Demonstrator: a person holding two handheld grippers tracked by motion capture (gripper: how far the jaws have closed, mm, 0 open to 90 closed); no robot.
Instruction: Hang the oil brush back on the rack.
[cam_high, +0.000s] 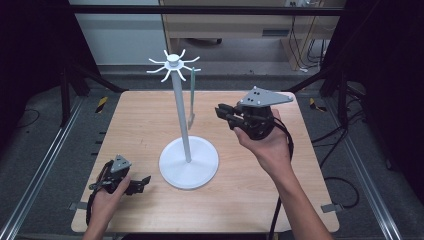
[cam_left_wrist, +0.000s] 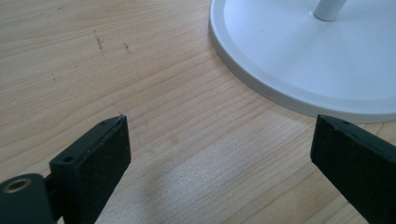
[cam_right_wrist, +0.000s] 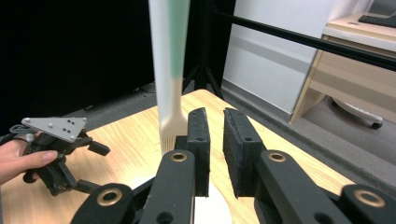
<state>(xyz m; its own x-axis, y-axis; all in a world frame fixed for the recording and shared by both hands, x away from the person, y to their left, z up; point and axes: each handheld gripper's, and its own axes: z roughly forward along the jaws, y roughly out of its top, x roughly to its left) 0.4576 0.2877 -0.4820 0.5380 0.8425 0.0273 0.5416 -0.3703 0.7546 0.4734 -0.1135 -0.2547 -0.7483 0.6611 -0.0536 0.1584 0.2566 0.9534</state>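
A white stand (cam_high: 182, 110) with a round base (cam_high: 189, 167) and a crown of hooks (cam_high: 173, 61) rises from the middle of the wooden table (cam_high: 240, 195). A utensil (cam_high: 192, 95) with a green handle and a pale comb-like end (cam_right_wrist: 167, 135) hangs from one hook. My right gripper (cam_high: 222, 112) is held in the air just right of it. Its jaws (cam_right_wrist: 215, 114) are nearly together with a thin slit and nothing between them; the utensil hangs just left of them. My left gripper (cam_high: 145, 181) rests low at the front left, jaws wide open (cam_left_wrist: 219, 126) and empty, facing the base (cam_left_wrist: 303, 60).
The table's front edge (cam_high: 200, 231) lies close to the left hand (cam_high: 107, 200). Black frame posts (cam_high: 65, 85) and metal rails (cam_high: 45, 160) flank the table. A wooden desk (cam_right_wrist: 355, 70) and cables (cam_high: 305, 50) stand beyond the far edge.
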